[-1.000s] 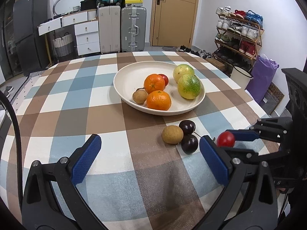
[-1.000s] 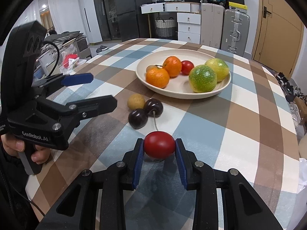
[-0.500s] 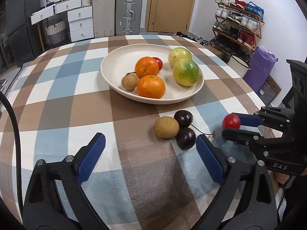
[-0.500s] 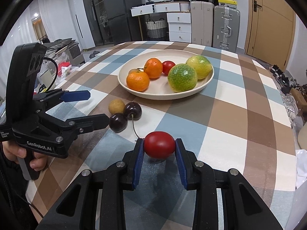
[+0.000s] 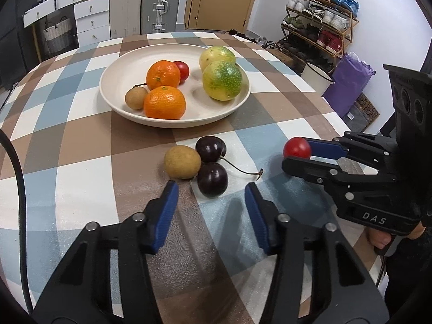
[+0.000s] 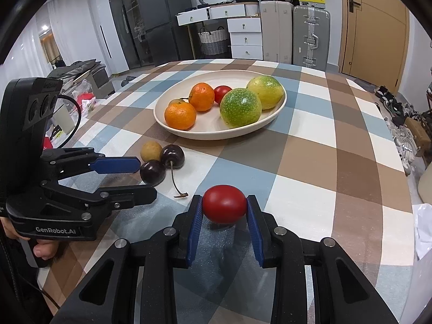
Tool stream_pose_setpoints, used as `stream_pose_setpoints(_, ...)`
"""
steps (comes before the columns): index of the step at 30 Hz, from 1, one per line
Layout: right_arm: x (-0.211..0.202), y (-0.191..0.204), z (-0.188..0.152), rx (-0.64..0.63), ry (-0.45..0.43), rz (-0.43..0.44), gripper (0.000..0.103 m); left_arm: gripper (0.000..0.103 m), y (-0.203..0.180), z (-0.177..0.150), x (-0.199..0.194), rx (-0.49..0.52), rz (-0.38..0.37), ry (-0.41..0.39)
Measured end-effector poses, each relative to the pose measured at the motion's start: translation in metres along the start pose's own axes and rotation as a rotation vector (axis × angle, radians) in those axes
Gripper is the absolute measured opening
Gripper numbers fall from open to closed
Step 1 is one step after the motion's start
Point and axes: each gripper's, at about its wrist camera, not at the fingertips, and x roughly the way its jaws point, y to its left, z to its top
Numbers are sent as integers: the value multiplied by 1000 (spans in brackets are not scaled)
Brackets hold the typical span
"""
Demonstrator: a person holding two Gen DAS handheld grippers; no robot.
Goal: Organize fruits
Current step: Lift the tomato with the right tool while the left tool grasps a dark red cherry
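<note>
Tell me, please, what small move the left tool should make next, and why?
Probably ease forward so the near cherry sits between its pads. The left tool is closing, but the cherry lies just ahead of its tips, so nothing is between them yet. The right tool already holds a tomato.

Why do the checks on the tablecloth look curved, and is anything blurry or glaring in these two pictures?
Left wrist view: the fisheye lens bends the tablecloth checks and darkens the corners; the fruit is sharp, with soft shadows under the dark cherries. Right wrist view: same bending, a faint highlight on the red tomato, no strong glare.
</note>
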Motion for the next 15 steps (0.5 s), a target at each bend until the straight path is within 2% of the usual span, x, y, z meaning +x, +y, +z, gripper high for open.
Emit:
stream_pose_setpoints(5,-1,0,0,-1,0,-2,33,21,-3,3,2,-2,3,2)
stream_pose_setpoints(15,-9,0,1,-1,-10,-13,33,21,-4,2,-6,16,-14,-25)
